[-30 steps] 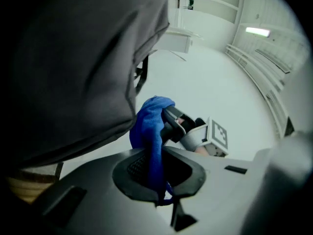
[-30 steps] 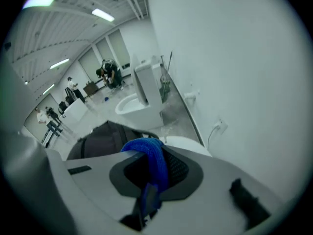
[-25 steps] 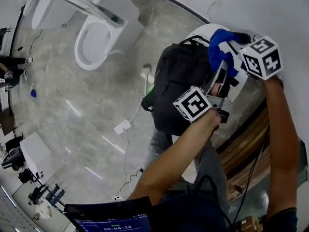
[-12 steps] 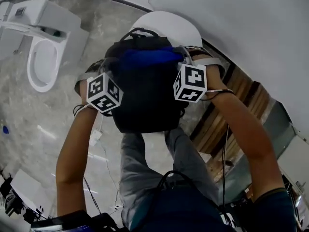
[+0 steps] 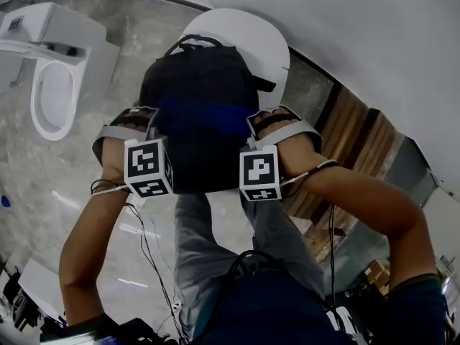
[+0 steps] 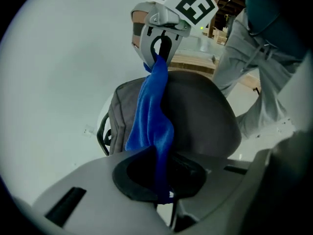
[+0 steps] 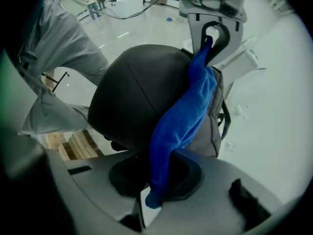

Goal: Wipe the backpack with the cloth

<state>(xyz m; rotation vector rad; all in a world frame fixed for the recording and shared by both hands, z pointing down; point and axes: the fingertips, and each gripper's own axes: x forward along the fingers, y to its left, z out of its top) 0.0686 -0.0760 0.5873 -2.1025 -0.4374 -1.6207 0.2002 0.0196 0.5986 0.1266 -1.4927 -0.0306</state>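
The left gripper (image 5: 153, 124) is clenched on 1 end of the blue cloth (image 5: 205, 117). In the left gripper view the fabric comes out from between its 2 jaws and runs straight ahead to the right gripper (image 5: 253, 126), which grasps the other end in the same way. The cloth is drawn between the 2 grippers as a band that lies across the rounded face of the black backpack (image 5: 201, 70) and touches it.

The backpack fills the space between the grippers and reaches on beyond them. Its carry handle is at the far end, away from the person. Each gripper sits just beside 1 flank of the bag, and the marker cubes face back toward the head camera.

Just past the backpack's far end a white rounded object (image 5: 267, 42) shows behind it. A white toilet (image 5: 54, 70) stands on the grey floor, well off to the outer side of the left gripper. Stacked wooden boards (image 5: 352, 142) lie out beyond the right gripper's outer side. On the near side of both grippers are the person's legs in grey trousers (image 5: 198, 243).
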